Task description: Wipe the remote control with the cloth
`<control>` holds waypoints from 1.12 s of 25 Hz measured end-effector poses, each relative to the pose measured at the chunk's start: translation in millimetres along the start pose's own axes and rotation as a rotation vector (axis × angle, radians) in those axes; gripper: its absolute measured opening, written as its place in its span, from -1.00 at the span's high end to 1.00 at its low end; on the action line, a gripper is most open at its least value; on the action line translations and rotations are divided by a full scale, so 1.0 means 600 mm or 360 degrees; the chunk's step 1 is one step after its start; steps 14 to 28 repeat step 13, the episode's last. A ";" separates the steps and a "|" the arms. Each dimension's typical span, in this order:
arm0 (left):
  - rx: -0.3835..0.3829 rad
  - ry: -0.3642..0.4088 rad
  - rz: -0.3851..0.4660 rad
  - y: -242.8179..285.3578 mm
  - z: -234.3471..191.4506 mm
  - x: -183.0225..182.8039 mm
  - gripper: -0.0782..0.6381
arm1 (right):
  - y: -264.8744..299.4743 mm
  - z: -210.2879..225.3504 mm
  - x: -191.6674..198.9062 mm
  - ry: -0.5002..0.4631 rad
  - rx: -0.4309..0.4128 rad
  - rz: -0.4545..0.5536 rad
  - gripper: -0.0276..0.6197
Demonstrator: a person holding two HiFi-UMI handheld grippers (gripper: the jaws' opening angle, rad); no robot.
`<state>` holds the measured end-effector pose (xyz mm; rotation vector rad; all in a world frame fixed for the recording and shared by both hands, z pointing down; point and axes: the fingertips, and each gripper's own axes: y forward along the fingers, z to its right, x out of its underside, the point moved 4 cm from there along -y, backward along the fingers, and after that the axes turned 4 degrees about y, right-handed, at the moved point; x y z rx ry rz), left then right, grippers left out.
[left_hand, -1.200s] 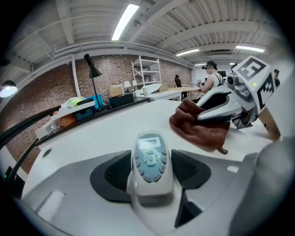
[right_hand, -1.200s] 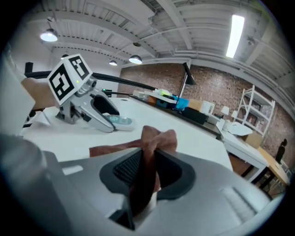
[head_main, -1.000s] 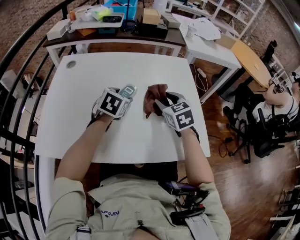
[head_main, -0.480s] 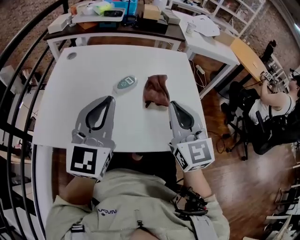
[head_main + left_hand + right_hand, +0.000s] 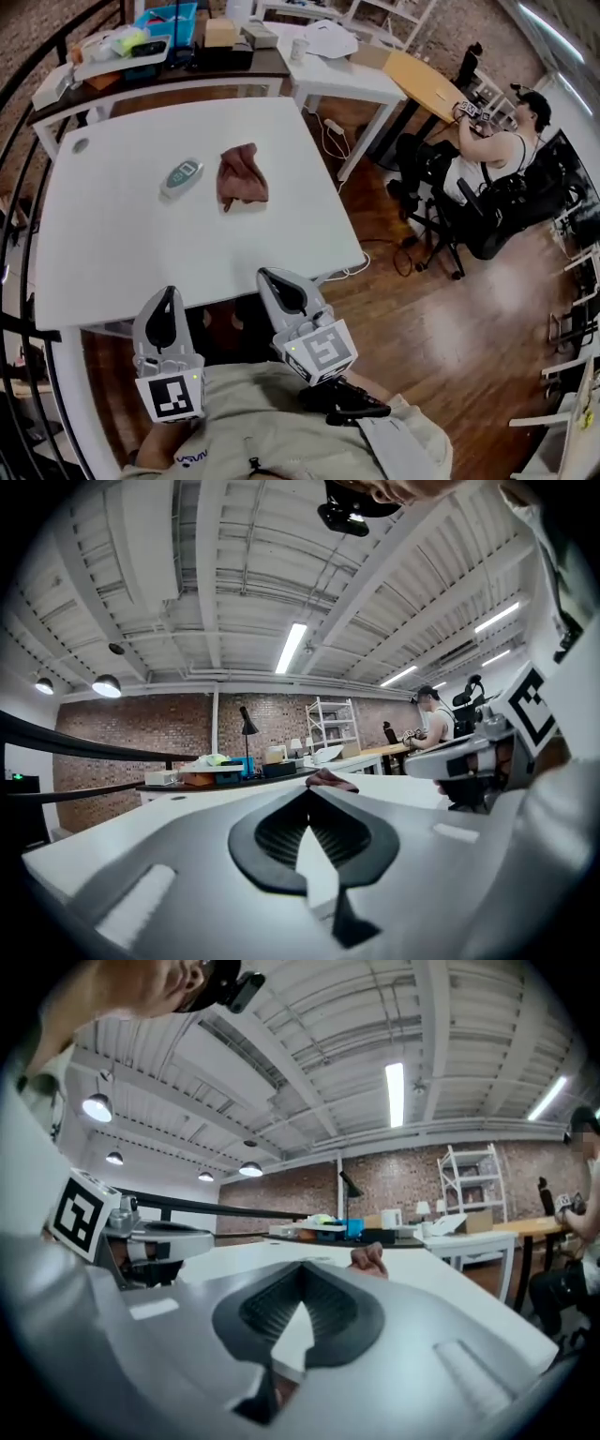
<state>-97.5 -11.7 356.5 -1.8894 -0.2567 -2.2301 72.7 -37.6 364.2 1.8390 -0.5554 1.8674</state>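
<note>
One tray (image 5: 108,64) holds a yellow-green item (image 5: 128,39) beyond the cloth (image 5: 242,173).

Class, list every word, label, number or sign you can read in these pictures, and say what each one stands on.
No text can be read for certain.
On the shirt: small white print on the chest, too blurred to read.
On the remote control: screen and buttons too small to read.
On the left gripper and the right gripper: square black-and-white markers, patterns only, no words.
</note>
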 end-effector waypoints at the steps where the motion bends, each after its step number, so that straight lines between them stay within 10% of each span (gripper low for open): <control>1: 0.0031 0.0078 -0.0004 -0.004 0.006 0.005 0.77 | -0.007 0.001 -0.003 -0.0015 0.0017 0.0004 0.91; 28: 0.0218 0.0085 0.0048 0.024 0.060 -0.001 0.77 | -0.049 0.040 -0.011 -0.0007 0.0138 -0.0012 0.91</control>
